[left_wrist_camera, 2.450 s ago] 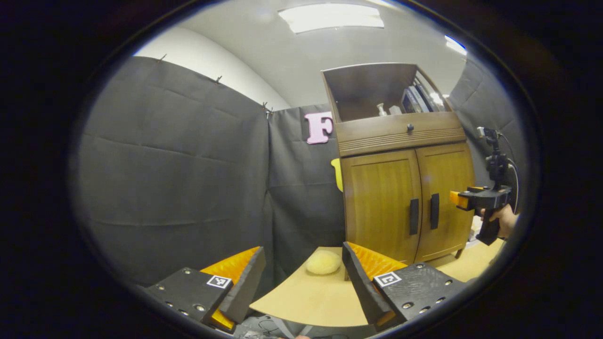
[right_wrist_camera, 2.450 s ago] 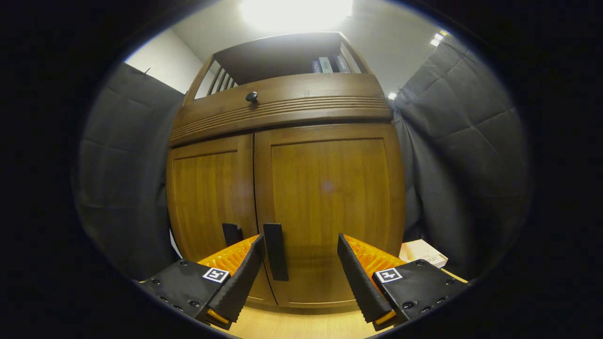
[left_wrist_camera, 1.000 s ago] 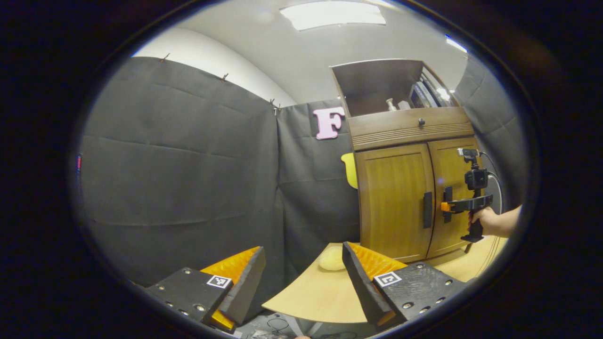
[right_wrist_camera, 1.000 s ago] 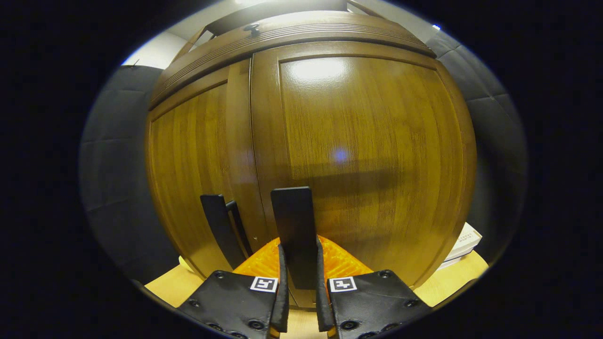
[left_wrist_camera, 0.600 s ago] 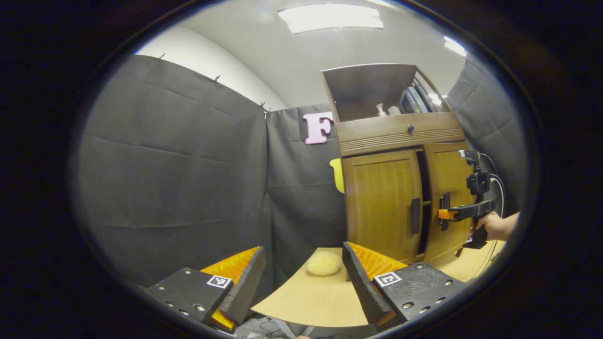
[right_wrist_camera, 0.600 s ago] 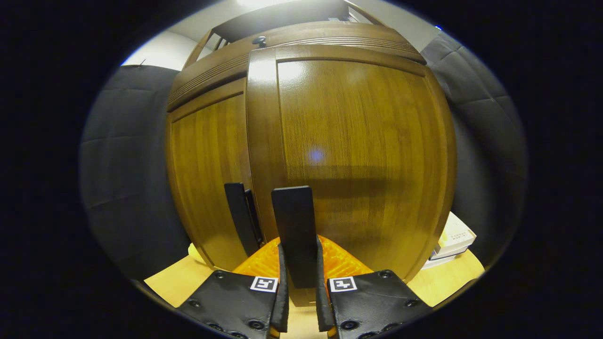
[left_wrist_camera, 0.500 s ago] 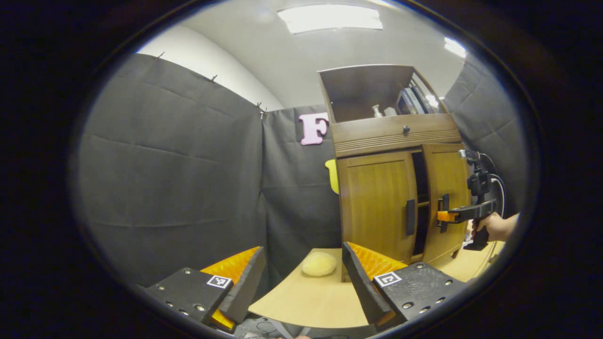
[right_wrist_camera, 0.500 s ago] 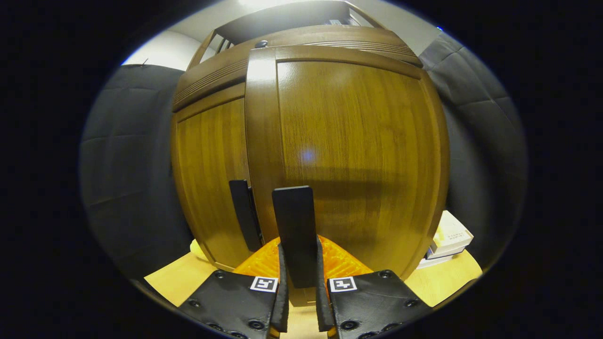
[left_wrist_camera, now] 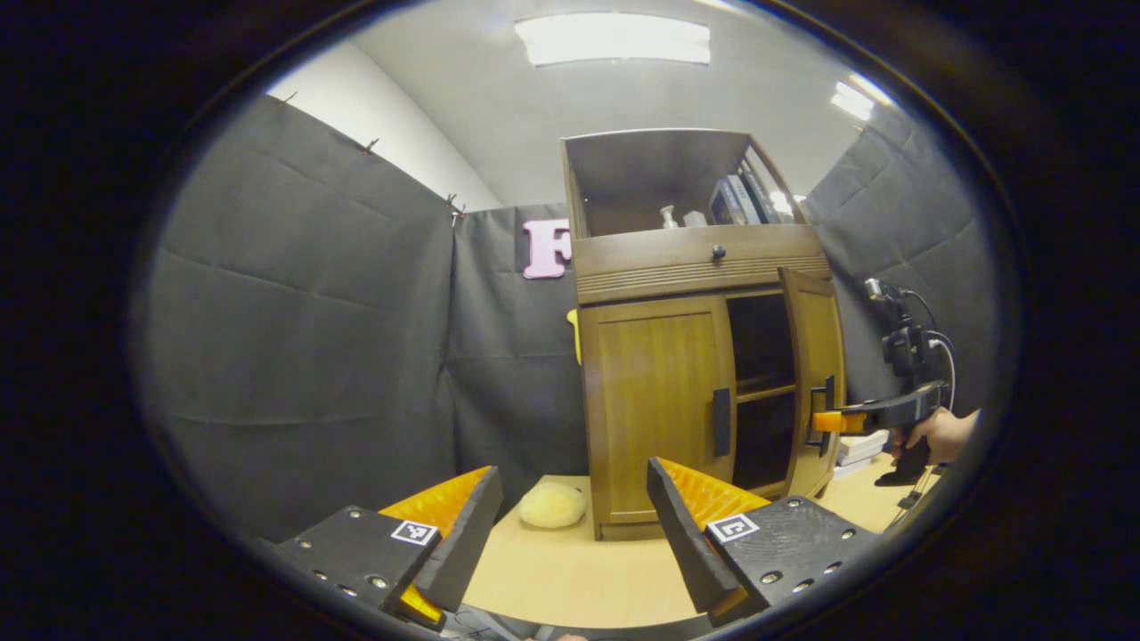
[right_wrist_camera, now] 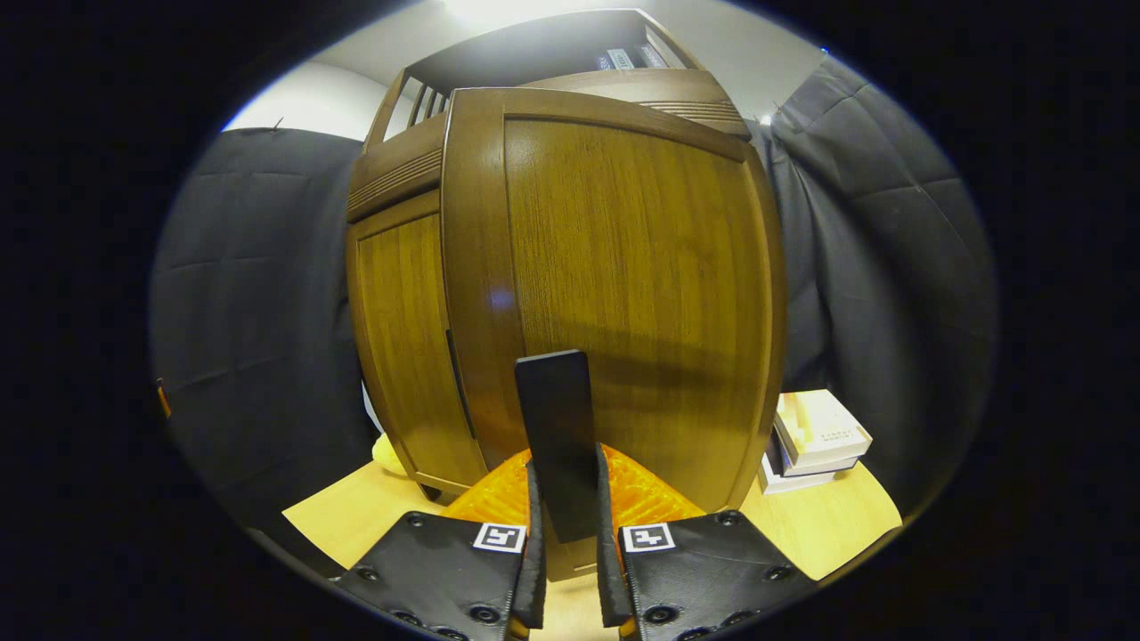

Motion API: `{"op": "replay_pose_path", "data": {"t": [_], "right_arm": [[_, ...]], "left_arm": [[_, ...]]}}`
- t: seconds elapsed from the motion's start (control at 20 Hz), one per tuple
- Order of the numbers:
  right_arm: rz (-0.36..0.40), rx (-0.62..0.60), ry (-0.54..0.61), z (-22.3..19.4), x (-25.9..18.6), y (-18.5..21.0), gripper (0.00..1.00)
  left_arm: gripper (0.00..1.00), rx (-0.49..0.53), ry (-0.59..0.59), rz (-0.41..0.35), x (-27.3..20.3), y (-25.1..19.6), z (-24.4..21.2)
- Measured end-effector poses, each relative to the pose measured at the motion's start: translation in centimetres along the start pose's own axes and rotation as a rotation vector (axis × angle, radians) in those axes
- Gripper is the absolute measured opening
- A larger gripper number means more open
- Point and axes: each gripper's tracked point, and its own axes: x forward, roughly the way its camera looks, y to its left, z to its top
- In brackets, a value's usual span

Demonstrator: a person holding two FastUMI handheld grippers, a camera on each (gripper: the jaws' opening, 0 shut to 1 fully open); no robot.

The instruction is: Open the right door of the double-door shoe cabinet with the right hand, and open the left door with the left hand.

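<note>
While right door (left_wrist_camera: pixel 812 374) stands ajar, left door (left_wrist_camera: pixel 657 405) shut

Brown wooden double-door shoe cabinet (left_wrist_camera: pixel 704 258) stands upright on tabletop w/ open top shelf & 1 knobbed drawer band. Right door (left_wrist_camera: pixel 815 374) swung partly open, dark interior w/ 1 shelf visible; its black vertical bar handle (right_wrist_camera: pixel 559 441) is clamped between gripper fingers. Left door (left_wrist_camera: pixel 655 401) closed, flush; its black handle (left_wrist_camera: pixel 720 422) near inner edge.
</note>
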Motion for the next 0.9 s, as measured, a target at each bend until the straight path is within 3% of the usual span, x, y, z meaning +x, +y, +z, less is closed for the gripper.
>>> {"op": "replay_pose_path", "data": {"t": [0.9], "right_arm": [[-0.049, 0.028, 0.013, -1.1, -8.6, -7.2, 0.25]], "left_arm": [[0.94, -0.002, -0.012, -0.148, 1.1, -1.4, 0.0]]}}
